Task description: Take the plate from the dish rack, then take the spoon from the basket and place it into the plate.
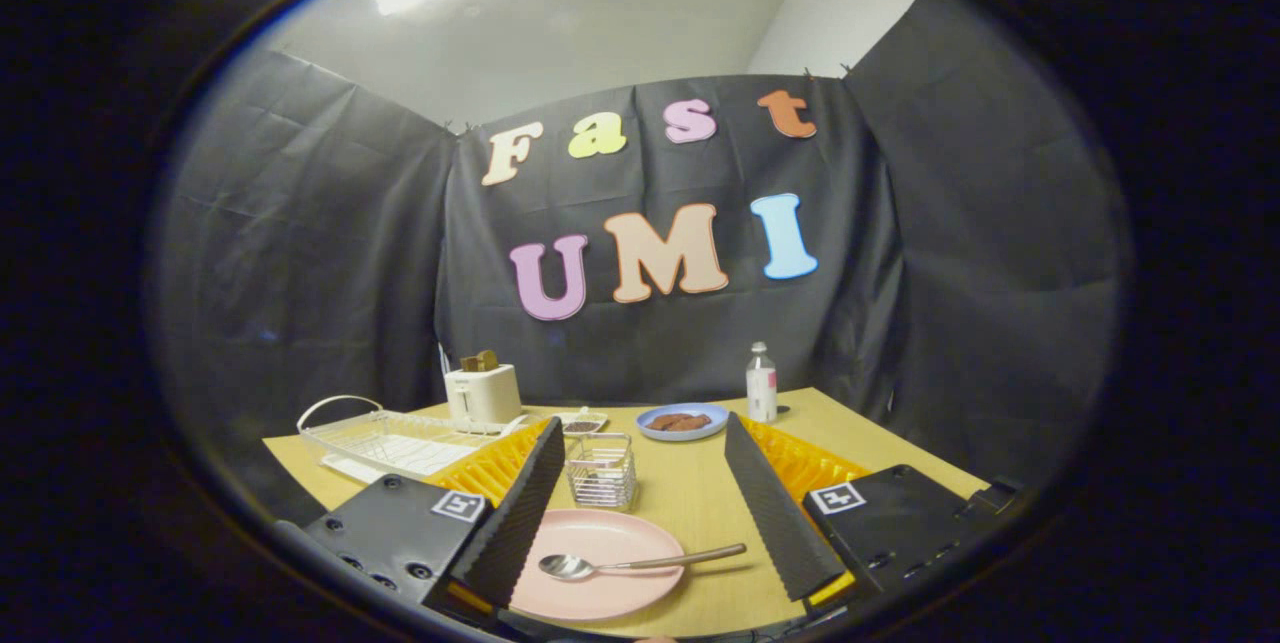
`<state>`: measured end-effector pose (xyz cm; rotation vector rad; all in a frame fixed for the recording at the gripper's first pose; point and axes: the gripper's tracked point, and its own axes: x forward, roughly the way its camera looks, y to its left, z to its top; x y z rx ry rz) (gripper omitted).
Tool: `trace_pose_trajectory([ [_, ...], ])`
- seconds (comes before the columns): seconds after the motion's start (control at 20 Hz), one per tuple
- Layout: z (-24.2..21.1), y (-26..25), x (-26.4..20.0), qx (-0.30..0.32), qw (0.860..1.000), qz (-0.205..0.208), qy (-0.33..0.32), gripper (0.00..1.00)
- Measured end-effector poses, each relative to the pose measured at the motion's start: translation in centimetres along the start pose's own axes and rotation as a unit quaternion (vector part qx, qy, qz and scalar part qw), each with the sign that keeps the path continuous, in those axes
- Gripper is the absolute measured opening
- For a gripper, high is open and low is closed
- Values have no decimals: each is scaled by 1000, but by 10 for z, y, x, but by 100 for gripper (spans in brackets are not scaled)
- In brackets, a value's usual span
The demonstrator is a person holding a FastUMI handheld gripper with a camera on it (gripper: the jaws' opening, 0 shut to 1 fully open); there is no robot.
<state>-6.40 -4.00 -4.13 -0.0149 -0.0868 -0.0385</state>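
A pink plate (600, 565) lies flat on the wooden table (690, 493), low between my two fingers. A metal spoon (630, 563) rests on it, bowl toward the left finger and handle reaching out over the plate's right rim. My gripper (645, 498) is open, its fingers spread wide to either side of the plate and holding nothing. Just beyond the plate stands a small wire basket (601, 470). The white wire dish rack (385, 438) sits farther back, past the left finger.
A white toaster (483, 391) with bread in it stands behind the rack. A blue plate (683, 421) with brown food and a small plastic bottle (761, 383) sit near the table's far edge. A small dish (583, 423) lies behind the basket.
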Motion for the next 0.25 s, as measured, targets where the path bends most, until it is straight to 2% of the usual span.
trace_pose_trajectory([
  [0.25,-3,20,-2,-16,1000,22,7,100],
])
